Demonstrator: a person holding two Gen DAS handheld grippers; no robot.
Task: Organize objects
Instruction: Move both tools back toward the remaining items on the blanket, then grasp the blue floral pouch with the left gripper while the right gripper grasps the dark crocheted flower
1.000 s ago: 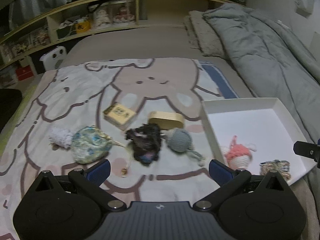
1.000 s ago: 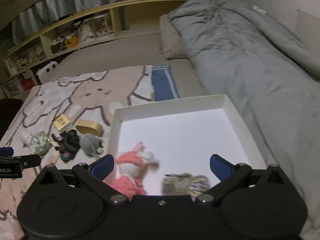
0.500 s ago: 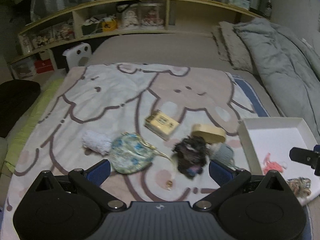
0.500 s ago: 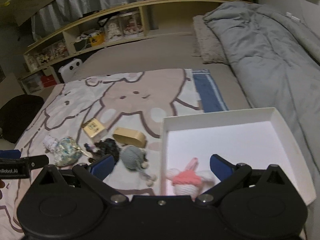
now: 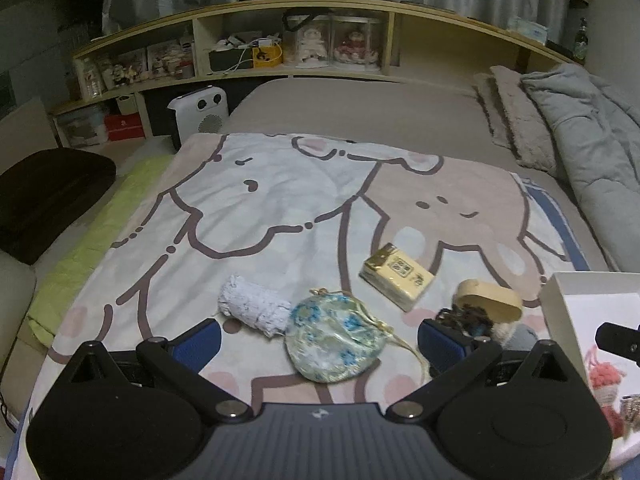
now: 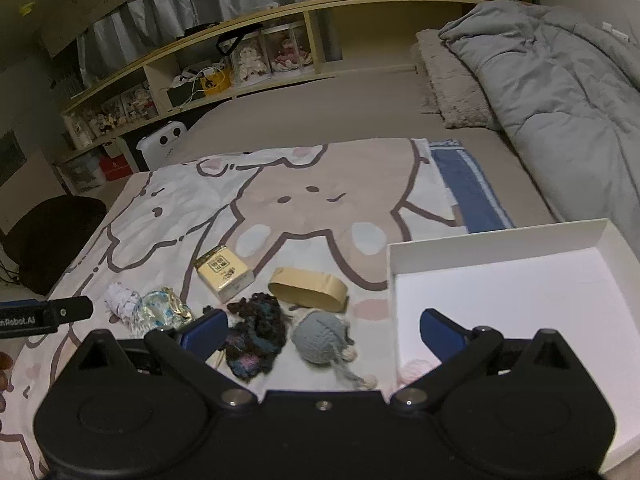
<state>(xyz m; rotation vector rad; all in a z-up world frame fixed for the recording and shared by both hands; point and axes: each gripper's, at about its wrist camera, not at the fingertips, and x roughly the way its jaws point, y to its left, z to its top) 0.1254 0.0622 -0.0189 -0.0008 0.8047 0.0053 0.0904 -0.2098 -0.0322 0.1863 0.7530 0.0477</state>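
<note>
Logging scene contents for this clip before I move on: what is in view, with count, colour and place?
Shallow cardboard tray: 1, white, right on the cartoon blanket.
Crocheted doll: 1, pink, inside tray.
Oval wooden box: 1, tan, left of tray.
Printed carton: 1, cream-yellow, left of oval box.
Crocheted ball: 1, grey, near oval box.
Knitted bundle: 1, dark, left of grey ball.
Brocade pouch: 1, pale green-blue, further left.
Lace roll: 1, white, beside pouch.
Left gripper: open, above pouch.
Right gripper: open, above grey ball.
</note>
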